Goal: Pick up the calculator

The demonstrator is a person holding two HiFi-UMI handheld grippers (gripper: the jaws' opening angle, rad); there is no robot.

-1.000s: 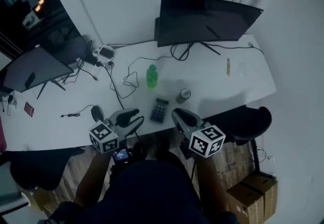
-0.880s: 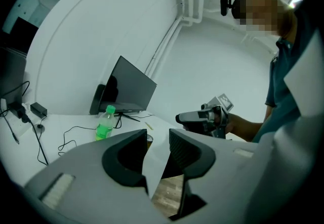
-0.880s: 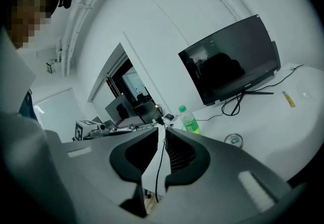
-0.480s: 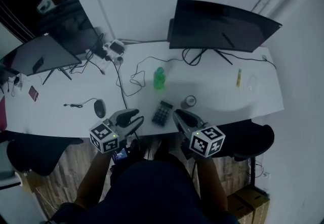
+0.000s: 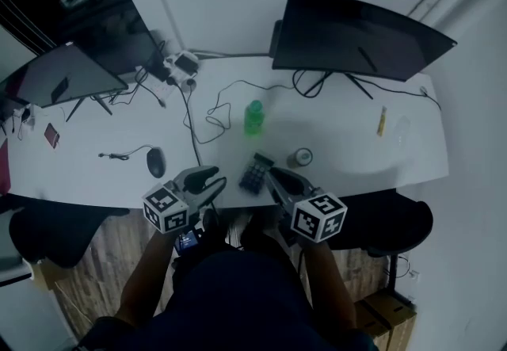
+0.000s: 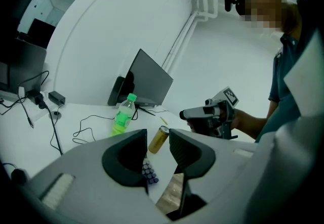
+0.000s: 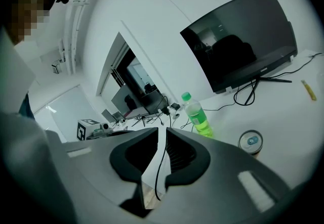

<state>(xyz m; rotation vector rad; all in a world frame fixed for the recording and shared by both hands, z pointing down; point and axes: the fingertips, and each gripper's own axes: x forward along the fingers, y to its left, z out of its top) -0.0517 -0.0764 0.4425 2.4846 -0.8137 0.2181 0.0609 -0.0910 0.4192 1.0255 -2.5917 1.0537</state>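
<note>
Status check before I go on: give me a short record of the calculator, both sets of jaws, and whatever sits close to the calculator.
calculator: flat on the desk, near its front edge, not gripped
left gripper: jaws apart, nothing between them
right gripper: jaws a narrow gap apart, empty
neighbours: can upright to the calculator's right; green bottle upright behind it
layout: in the head view, the calculator lies between the two grippers' tips

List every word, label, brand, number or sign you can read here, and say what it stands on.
No text can be read in any view.
Green bottle: label too blurred to read.
Can: print on its top too small to read.
Calculator: key markings too small to read.
Left marker cube and right marker cube: black-and-white square patterns only, no letters or numbers.
</note>
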